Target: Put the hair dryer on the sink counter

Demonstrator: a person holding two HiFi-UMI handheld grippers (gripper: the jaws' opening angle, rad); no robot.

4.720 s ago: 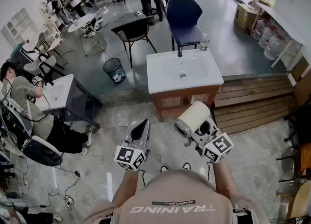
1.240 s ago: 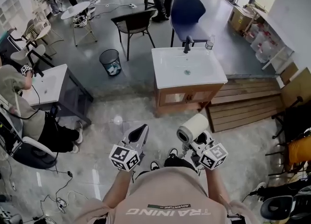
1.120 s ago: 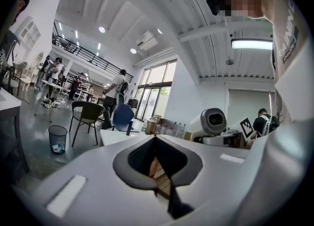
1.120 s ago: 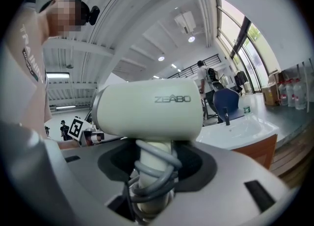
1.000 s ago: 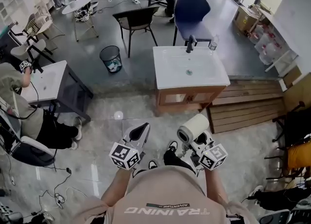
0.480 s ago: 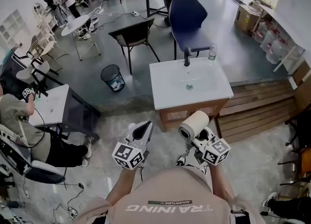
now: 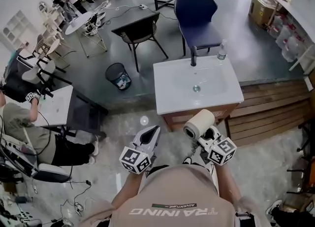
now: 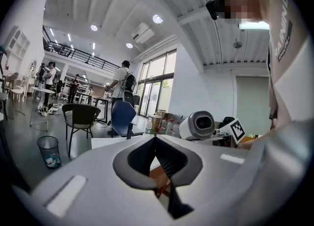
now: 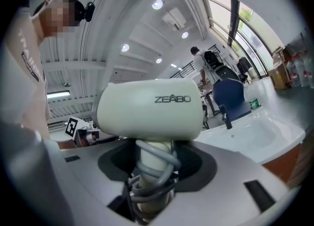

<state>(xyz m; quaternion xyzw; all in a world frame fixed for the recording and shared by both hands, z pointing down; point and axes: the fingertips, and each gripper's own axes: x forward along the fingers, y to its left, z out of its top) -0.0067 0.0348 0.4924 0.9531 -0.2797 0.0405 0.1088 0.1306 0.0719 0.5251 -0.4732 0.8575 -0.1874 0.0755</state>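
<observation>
My right gripper is shut on the handle of a cream hair dryer, whose grey cord is wound round that handle. The dryer stands upright with its barrel level, just short of the front edge of the white sink counter. A black tap stands at the counter's far edge. My left gripper is shut and holds nothing, to the left of the dryer and at about the same height.
A small bottle stands on the counter's back right corner. Behind the sink are a blue chair, a dark chair and a bin. Wooden steps lie to the right. A seated person works at a table on the left.
I have walked closer to the sink counter, which now lies just ahead of both grippers. The dryer stays in my right gripper throughout and the left gripper stays shut.
</observation>
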